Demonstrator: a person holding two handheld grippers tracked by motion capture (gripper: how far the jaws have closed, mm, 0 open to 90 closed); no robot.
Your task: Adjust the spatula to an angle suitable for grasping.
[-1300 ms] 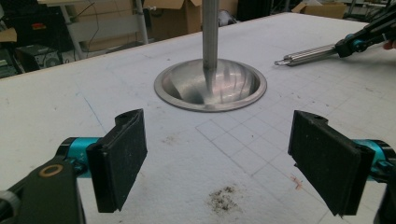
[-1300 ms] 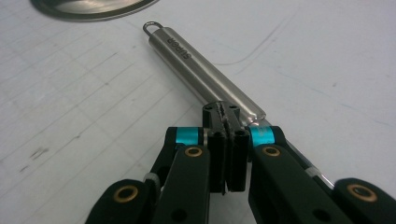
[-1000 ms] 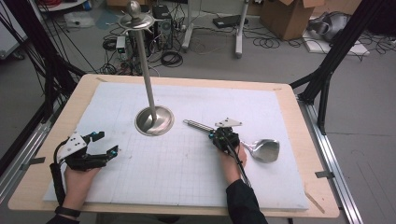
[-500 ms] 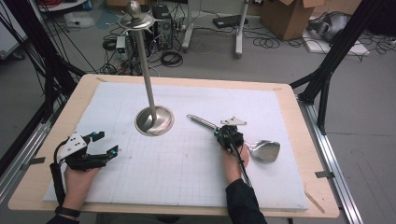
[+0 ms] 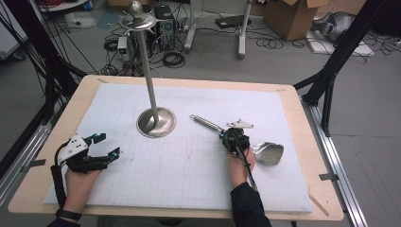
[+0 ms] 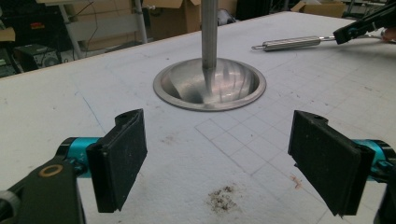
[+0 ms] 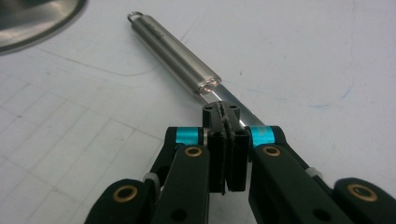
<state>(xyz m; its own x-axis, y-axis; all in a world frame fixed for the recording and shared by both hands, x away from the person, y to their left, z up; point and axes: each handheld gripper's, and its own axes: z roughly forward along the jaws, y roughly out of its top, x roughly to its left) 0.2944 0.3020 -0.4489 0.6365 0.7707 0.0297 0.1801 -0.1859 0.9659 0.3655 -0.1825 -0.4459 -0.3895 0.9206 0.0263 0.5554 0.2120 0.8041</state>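
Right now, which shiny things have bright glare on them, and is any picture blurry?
Left gripper view: the stand's round base shines with streaky reflections. Right gripper view: a glint on the ladle handle; the shut right gripper looks soft up close. High view: slightly fuzzy, ladle bowl bright.

Bare white gridded mat (image 5: pixel 189 170) between both hands; tall steel stand with round dished base (image 5: pixel 156 122) blocks mid-table.
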